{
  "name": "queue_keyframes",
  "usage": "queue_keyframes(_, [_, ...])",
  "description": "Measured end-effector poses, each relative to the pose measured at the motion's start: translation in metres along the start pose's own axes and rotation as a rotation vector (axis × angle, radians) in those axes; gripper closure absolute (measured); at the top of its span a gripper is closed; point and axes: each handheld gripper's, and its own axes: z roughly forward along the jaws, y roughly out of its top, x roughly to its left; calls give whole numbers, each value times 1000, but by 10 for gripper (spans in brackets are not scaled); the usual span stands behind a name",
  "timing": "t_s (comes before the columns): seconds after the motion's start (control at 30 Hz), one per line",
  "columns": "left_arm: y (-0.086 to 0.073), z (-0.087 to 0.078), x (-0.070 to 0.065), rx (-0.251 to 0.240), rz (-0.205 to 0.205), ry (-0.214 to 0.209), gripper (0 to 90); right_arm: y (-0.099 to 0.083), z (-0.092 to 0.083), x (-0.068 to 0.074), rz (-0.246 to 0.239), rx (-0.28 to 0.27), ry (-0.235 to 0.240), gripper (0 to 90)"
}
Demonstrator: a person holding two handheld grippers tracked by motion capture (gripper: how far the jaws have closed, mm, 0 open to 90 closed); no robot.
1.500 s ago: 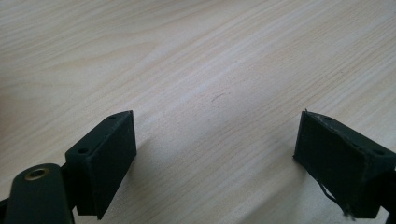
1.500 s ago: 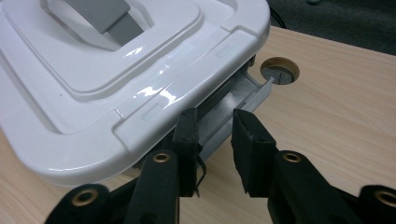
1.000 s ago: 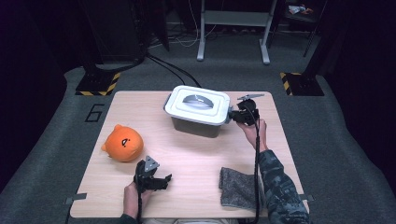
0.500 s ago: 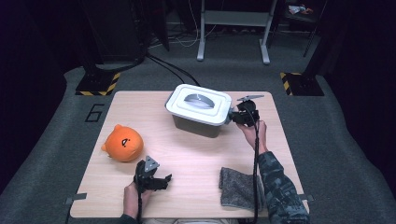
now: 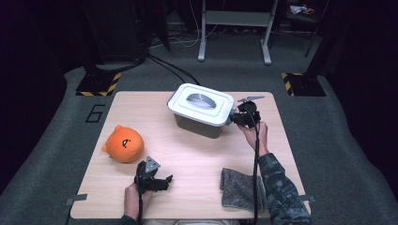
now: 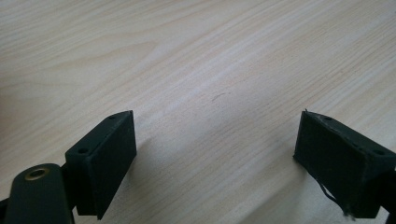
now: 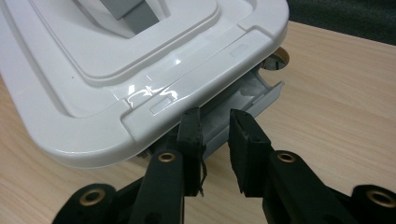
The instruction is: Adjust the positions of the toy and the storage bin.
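Right gripper [image 7: 215, 140] clamped on the grey side latch [image 7: 254, 95] of the white-lidded bin [image 5: 201, 108], which sits at the table's [image 5: 197, 154] far middle. Left gripper [image 6: 215, 158] jaws wide apart, nothing between, low over bare wood at the near edge. Orange plush [image 5: 124, 144] left, grey cloth [image 5: 237, 187] near right.

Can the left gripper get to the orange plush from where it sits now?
Probably yes. The left gripper rests near the table's front edge with its jaws open over bare wood, and the orange plush lies just beyond it toward the table's left side. Nothing stands between them on the table.
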Motion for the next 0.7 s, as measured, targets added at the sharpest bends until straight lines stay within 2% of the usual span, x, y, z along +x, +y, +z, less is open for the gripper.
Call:
queue_keyframes(0.2, [0,0,0,6,-3,-5,123,-1,-2,0,15,8,-2,751])
queue_keyframes(0.3, [0,0,0,0,-1,0,123,-1,-2,0,10,3,-1,750])
queue_keyframes(0.33, [0,0,0,6,-1,-4,123,-1,-1,-1,-8,2,-2,749])
queue_keyframes(0.4, [0,0,0,6,-4,-5,123,-1,-1,0,-3,0,-1,735])
queue_keyframes(0.5, [0,0,0,6,0,-4,123,-1,-1,-3,15,0,-6,625])
queue_keyframes(0.53, [0,0,0,8,-3,-5,123,-1,-1,-3,15,0,-6,625])
queue_keyframes(0.57, [0,0,0,7,-3,-5,123,-2,-2,-6,8,-4,-1,614])
queue_keyframes(0.6, [0,0,0,8,-5,-8,123,-2,-3,-7,31,-24,-8,613])
queue_keyframes(0.63, [0,0,0,8,-3,-6,123,-2,-4,-10,16,-34,-15,614])
queue_keyframes(0.7, [0,0,0,8,-6,-8,123,0,-5,-13,26,-52,-24,620])
